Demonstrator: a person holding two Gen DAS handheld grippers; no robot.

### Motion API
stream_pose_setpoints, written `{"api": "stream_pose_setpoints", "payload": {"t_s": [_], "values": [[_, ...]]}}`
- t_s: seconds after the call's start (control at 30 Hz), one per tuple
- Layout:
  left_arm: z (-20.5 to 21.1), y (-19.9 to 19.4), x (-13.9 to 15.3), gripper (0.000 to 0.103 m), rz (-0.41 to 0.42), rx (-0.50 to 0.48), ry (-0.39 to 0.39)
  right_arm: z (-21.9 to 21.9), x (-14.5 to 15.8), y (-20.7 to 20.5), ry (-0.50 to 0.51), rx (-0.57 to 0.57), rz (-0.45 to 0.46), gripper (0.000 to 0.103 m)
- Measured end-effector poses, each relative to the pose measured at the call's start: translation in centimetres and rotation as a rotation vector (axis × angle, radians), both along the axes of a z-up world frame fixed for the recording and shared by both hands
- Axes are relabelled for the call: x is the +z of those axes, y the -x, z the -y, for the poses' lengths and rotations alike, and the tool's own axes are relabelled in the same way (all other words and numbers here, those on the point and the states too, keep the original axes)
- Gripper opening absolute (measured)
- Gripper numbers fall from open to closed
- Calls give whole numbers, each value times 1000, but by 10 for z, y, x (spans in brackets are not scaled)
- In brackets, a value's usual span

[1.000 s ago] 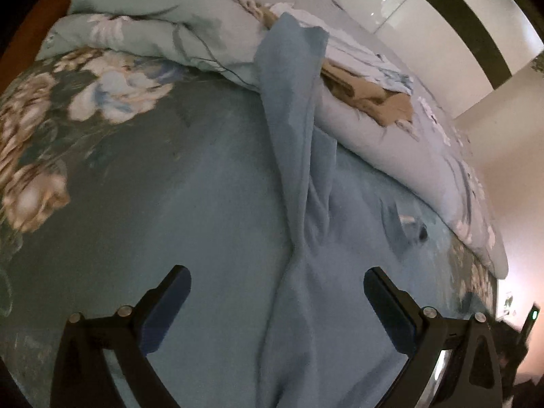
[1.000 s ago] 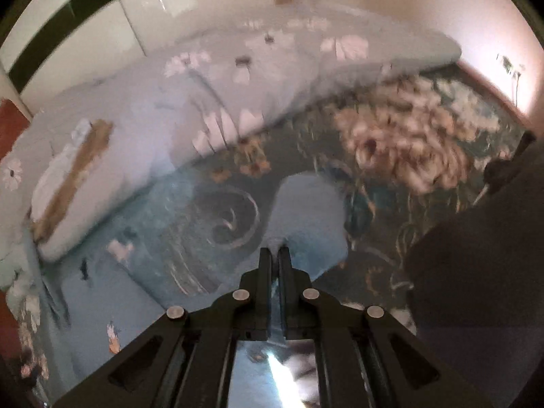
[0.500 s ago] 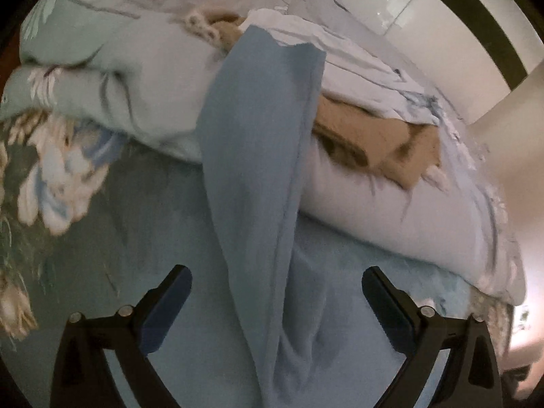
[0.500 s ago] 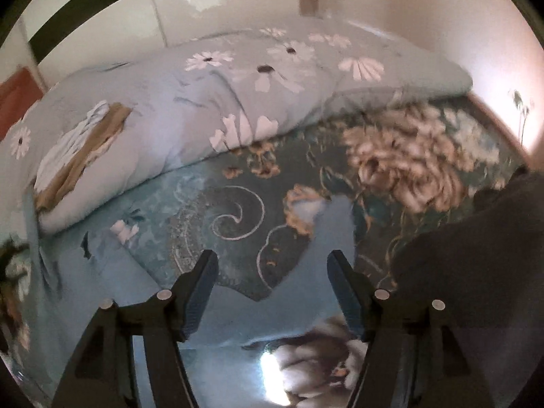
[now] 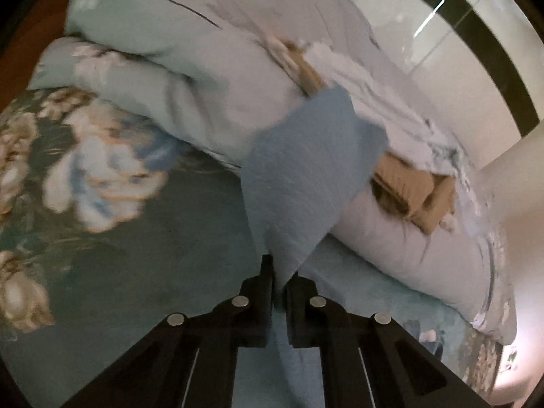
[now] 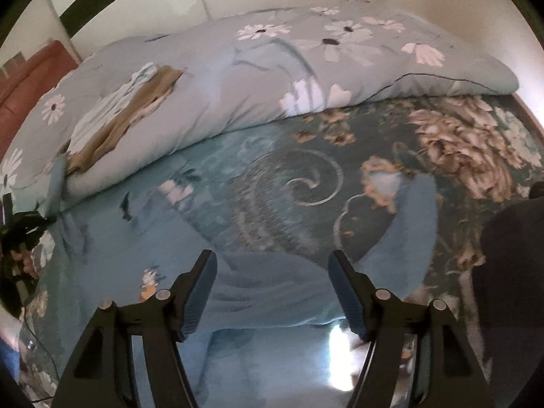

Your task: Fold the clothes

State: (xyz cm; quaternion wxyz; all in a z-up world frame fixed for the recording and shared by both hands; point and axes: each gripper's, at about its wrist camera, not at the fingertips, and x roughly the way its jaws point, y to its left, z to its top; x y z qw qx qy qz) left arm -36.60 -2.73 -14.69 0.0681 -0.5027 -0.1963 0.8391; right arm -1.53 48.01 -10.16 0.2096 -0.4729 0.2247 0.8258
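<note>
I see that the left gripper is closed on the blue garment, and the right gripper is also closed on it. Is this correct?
Only partly. The left gripper is shut on the blue garment, as the left wrist view shows. The right gripper is not: in the right wrist view its jaws stand apart, having just opened, above the garment with nothing pinched.

Bed w/ floral sheet (image 6: 459, 142): blue garment (image 6: 272, 292), rolled duvet (image 6: 238, 78) lying on it.

Count was: two tools, left tool (image 5: 279, 273) and right tool (image 6: 273, 289); one blue garment (image 5: 306, 170); one floral duvet (image 6: 255, 78); one tan folded item (image 5: 411, 187) with one white striped item (image 6: 112, 105) beside it; one bed (image 5: 153, 238).
</note>
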Motion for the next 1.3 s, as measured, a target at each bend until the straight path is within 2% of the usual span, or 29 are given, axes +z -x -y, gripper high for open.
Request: {"api": "stream_pose_setpoints", "payload": {"t_s": [0.07,0.17,0.27,0.33,0.47,0.53,0.57,0.73,0.77,0.83,0.93,1.0,1.1,1.3], "values": [[28,-22,1,6,-8,24,-14,7,-4,3,14,16,5,69],[70,-61,-9,6,3,56,11,16,-10,7,37,36,14,69],[99,-91,-33,6,68,85,47,26,-21,13,60,60,30,69],[116,-107,-51,6,127,115,8,34,-30,19,74,84,46,69],[122,-128,-50,10,162,96,-37,49,-40,39,94,156,54,69],[125,-138,-48,17,177,85,-57,56,-43,51,97,199,58,69],[123,-141,-42,19,171,65,-37,58,-43,57,95,221,56,69],[102,-142,1,47,94,-92,124,61,-43,88,84,315,34,69],[96,-136,8,49,75,-118,138,58,-43,93,83,325,29,69],[84,-122,20,62,41,-165,147,52,-44,103,77,329,27,69],[54,-96,20,63,40,-243,166,44,-56,117,55,311,70,69],[21,-75,10,63,53,-310,167,41,-65,125,51,313,97,69],[-22,-58,-2,63,61,-396,183,53,-76,134,39,367,117,69],[-78,-45,-35,63,80,-513,301,81,-89,133,10,481,154,69]]}}
